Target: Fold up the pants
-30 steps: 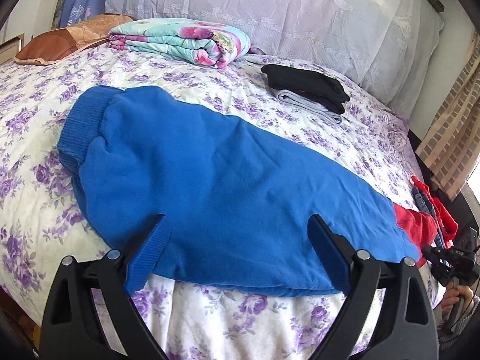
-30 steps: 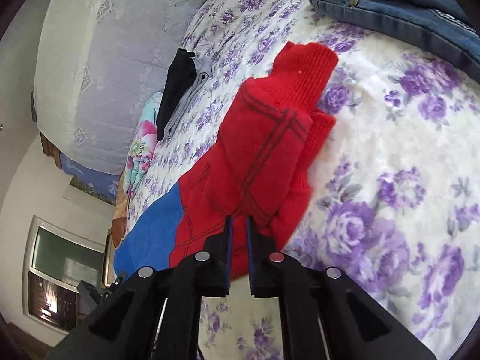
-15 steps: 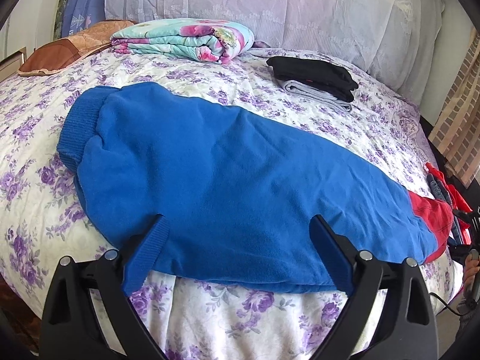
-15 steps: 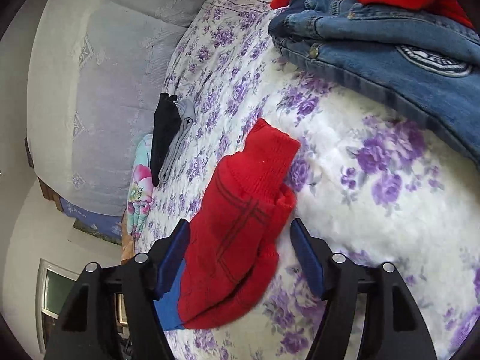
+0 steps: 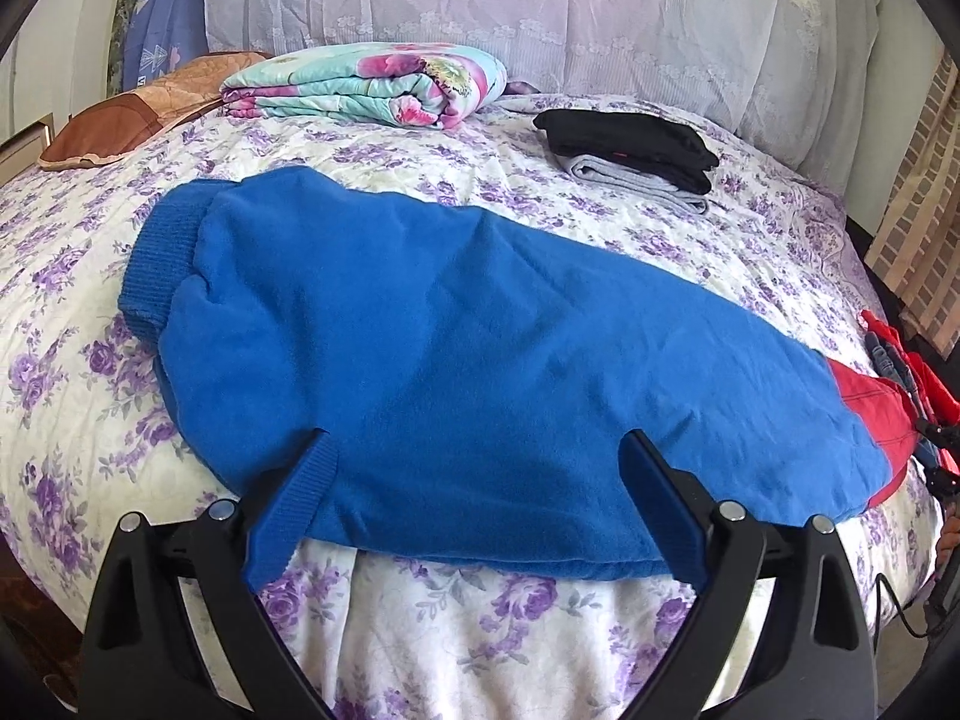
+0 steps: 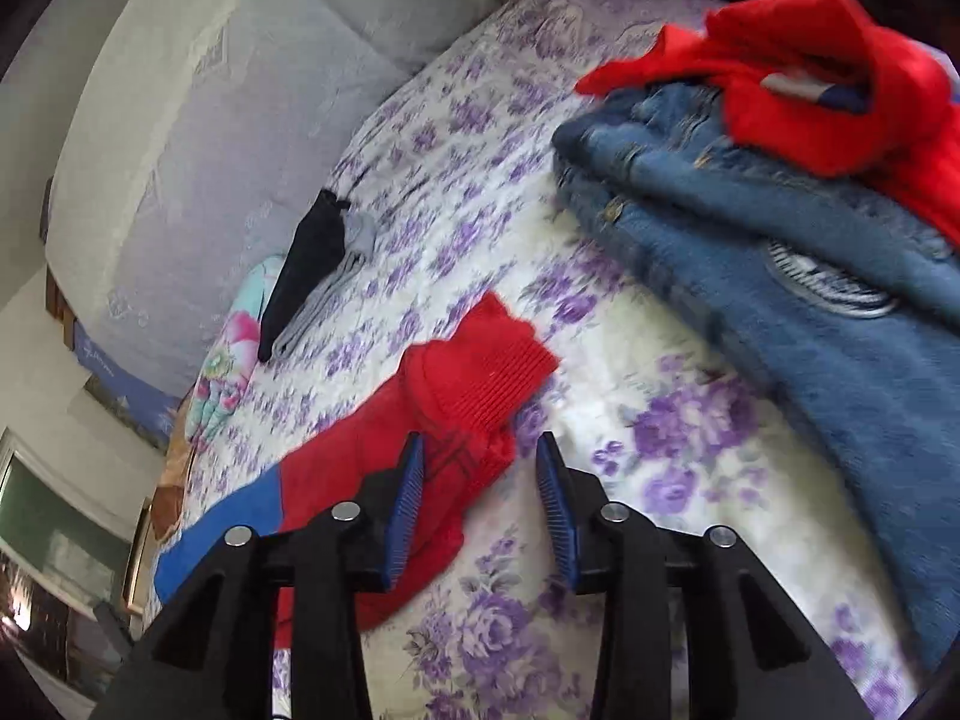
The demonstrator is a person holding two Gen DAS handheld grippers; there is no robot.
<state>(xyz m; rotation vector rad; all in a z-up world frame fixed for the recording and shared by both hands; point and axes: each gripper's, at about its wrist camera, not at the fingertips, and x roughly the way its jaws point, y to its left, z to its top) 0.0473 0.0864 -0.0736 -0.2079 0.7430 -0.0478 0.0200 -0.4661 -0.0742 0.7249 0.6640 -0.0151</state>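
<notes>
Pants (image 5: 480,360) lie across bed (image 5: 540,630); folded clothes (image 5: 630,144) seemingly behind.

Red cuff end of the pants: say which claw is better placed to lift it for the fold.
Right claw: it is closing around the red cuff end. Left claw straddles the blue waist end.

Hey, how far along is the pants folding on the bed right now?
Done: the blue and red pants lie flat, one leg over the other lengthwise, and folded clothes are stacked near the headboard. In hand: nothing. The left claw is open over the waist end, and the right claw is closing beside the red cuff without gripping it. Left: folding them across; jeans also wait.
</notes>
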